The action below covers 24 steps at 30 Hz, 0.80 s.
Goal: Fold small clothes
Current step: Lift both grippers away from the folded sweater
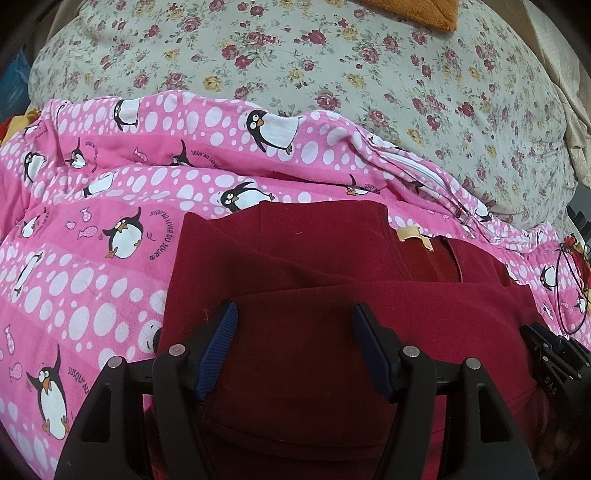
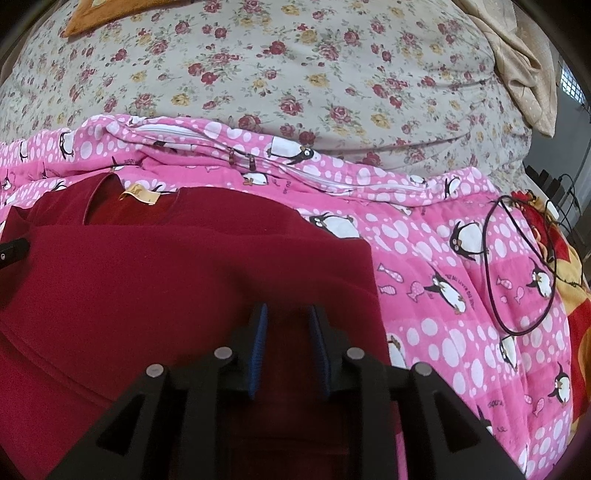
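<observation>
A dark red garment (image 1: 314,258) lies folded on a pink penguin blanket (image 1: 110,221), neckline away from me, with a tan label (image 1: 408,233) at the collar. My left gripper (image 1: 295,308) stands open over the garment's near left part, its blue pads wide apart and nothing pinched between them. In the right wrist view the same garment (image 2: 166,277) and label (image 2: 138,192) show. My right gripper (image 2: 288,308) hangs over the garment's near right part, close to its right edge. Its pads stand a narrow gap apart, with red cloth visible below and no fold clamped.
The pink blanket (image 2: 443,295) lies on a floral bedsheet (image 2: 295,74). A looped black cable (image 2: 517,277) rests on the blanket at the right, beside a red and yellow cloth (image 2: 576,295). An orange cloth (image 1: 417,11) lies at the far edge and a beige cloth (image 2: 524,74) at the far right.
</observation>
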Each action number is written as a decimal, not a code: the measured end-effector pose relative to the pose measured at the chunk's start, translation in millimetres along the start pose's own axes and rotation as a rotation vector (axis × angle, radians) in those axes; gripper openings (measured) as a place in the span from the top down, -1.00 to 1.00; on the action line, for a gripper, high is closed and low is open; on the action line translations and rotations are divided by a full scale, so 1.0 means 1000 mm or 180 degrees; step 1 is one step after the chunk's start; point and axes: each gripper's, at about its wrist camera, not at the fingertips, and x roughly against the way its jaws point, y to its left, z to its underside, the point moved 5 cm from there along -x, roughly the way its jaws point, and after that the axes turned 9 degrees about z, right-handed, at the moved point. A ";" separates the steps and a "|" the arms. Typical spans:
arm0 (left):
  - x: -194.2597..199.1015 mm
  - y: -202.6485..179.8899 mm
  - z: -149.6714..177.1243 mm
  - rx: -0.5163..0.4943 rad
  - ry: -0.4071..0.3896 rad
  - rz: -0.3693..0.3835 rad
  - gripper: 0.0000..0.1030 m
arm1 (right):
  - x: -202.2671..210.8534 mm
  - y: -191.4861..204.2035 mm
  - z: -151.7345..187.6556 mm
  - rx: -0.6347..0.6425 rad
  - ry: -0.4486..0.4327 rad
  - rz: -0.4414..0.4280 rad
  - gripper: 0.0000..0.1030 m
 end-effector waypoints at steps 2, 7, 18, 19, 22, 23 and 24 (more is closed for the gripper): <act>0.002 0.001 0.000 0.0007 -0.0021 0.0029 0.07 | 0.000 0.000 0.000 -0.0008 0.0006 -0.0019 0.50; 0.030 -0.007 0.004 -0.0030 -0.0083 0.0062 0.07 | 0.010 -0.013 0.006 -0.0080 0.0005 -0.0307 0.29; 0.155 0.015 0.050 -0.0289 -0.0175 -0.0042 0.07 | 0.107 -0.093 0.090 -0.0329 -0.0037 -0.1417 -0.10; 0.164 0.016 0.065 -0.0335 -0.0114 -0.0052 0.07 | 0.113 -0.097 0.100 -0.0329 -0.0009 -0.1487 -0.17; 0.180 0.015 0.105 -0.0355 0.0064 0.0079 0.07 | 0.137 -0.103 0.134 -0.0255 -0.0037 -0.1585 -0.29; 0.184 0.015 0.123 -0.0330 0.0135 0.0171 0.07 | 0.143 -0.102 0.146 -0.0210 -0.0021 -0.1605 -0.35; 0.185 0.014 0.134 -0.0312 0.0162 0.0220 0.07 | 0.148 -0.098 0.162 -0.0119 0.0044 -0.1658 -0.36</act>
